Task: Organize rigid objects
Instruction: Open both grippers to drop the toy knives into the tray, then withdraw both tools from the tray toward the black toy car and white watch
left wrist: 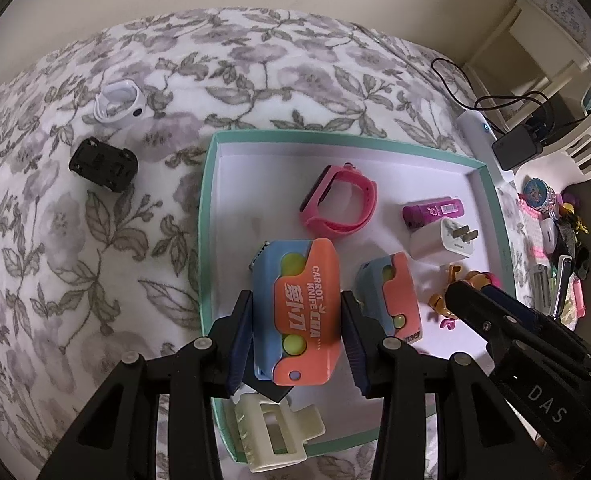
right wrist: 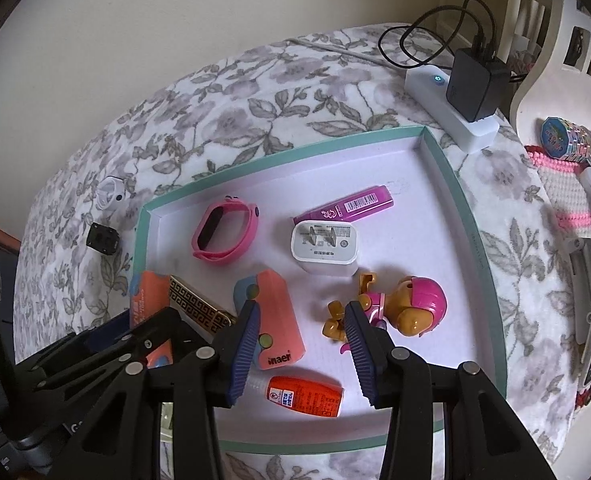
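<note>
My left gripper (left wrist: 297, 320) is clamped on the big orange-and-blue carrot knife toy (left wrist: 299, 312), pads pressed to both its sides, held over the near left part of the teal-rimmed tray (left wrist: 207, 216). Its lower end covers something dark underneath that I can't make out. A cream hair claw clip (left wrist: 273, 436) sits just below it at the tray's near edge, partly hidden by my fingers.

My right gripper (right wrist: 299, 340) has its jaws apart with nothing between the pads, hovering over bare tray floor. Left pad is in front of the smaller carrot knife toy (right wrist: 275, 320), right pad is in front of the pup figure with pink helmet (right wrist: 399, 308); can't tell if either touches. An orange bottle (right wrist: 303, 394) lies under that gripper, with its cap end blocked by the left finger. A gold patterned bar (right wrist: 199, 304) is half hidden behind my left gripper.

Mid tray: white plug adapter (right wrist: 325, 246), touching the purple tube (right wrist: 347, 206) behind it. Pink watch band (right wrist: 225, 234) is to the left.

Outside the tray on the floral blanket (left wrist: 95, 240): black block (left wrist: 104, 164) and a white ring-shaped gadget (left wrist: 119, 102), details too small to make out. Far right: white power strip (right wrist: 451, 108) with black charger (right wrist: 473, 84), clutter cut off by the frame.
</note>
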Motion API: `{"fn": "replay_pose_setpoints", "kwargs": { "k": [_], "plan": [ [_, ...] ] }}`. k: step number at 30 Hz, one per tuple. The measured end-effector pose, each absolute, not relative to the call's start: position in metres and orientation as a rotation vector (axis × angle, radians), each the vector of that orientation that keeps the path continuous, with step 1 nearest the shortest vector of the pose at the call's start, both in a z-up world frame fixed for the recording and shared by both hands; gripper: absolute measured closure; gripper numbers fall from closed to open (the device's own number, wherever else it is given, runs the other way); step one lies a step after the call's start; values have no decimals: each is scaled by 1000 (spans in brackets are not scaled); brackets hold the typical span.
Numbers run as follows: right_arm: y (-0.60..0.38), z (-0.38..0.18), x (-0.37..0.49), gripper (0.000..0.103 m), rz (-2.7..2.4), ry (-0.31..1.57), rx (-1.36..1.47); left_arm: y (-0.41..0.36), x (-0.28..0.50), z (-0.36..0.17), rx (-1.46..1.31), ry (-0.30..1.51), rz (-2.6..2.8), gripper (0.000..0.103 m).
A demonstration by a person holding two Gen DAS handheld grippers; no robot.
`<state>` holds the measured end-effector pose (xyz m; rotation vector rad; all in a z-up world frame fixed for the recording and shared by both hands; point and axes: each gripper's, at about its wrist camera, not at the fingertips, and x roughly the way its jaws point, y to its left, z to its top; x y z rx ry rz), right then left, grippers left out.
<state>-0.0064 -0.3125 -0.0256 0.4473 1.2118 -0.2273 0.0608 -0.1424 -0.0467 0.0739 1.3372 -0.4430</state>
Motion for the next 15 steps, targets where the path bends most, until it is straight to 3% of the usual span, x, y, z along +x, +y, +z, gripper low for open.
{"fn": "replay_pose_setpoints", "kwargs": {
  "k": [4, 6, 15],
  "plan": [
    [-312, -29, -6, 56, -227, 1223, 446, -142, 60, -48, 70, 1338, -442, 55],
    [-312, -30, -6, 56, -229, 1227, 445, -142, 61, -48, 69, 1340, -439, 47],
    [-313, -30, -4, 54, -247, 1218, 437, -139, 64, -47, 71, 1343, -410, 45]
  ]
}}
